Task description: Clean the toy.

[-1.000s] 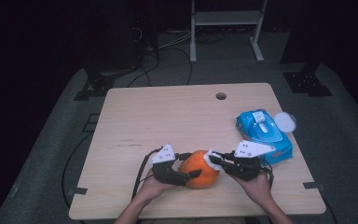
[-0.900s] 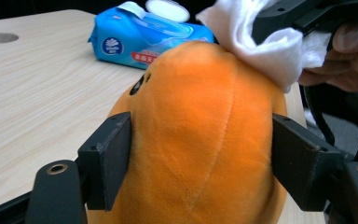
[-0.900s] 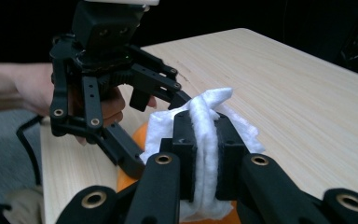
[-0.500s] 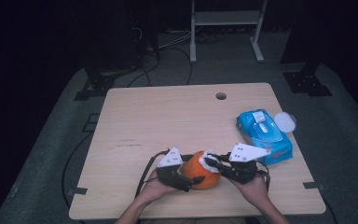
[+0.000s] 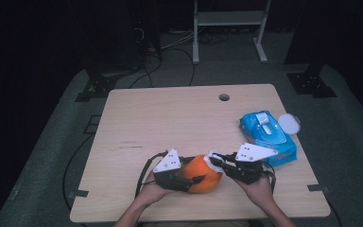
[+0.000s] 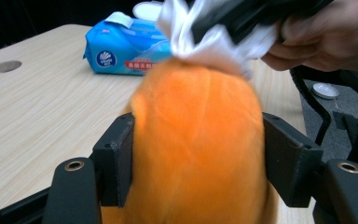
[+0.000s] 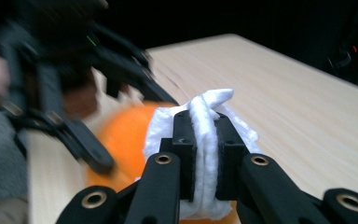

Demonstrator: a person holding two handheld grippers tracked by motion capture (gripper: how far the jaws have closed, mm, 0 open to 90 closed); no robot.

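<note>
An orange plush ball [image 5: 207, 176] rests near the table's front edge. My left gripper [image 5: 196, 171] holds it from the left. Its jaws have just been closing, and in the left gripper view both pads [image 6: 116, 158] press into the ball's sides [image 6: 196, 140]. My right gripper [image 5: 216, 161] comes in from the right, shut on a folded white wipe [image 5: 212, 158]. In the right gripper view the wipe [image 7: 205, 140] is pinched between the pads and lies against the top of the ball [image 7: 121, 130]. The same wipe [image 6: 214, 42] shows on the ball's top in the left gripper view.
A blue pack of wet wipes [image 5: 267, 135] lies at the table's right side, with a round white lid [image 5: 289, 123] just beyond it. The wooden table [image 5: 170, 118] has a cable hole [image 5: 224, 97] near its far edge. A metal stand and cables are on the floor behind.
Both hands have shifted only slightly. The right gripper with the wipe has edged left onto the ball, and the left gripper has moved in a little around it.
</note>
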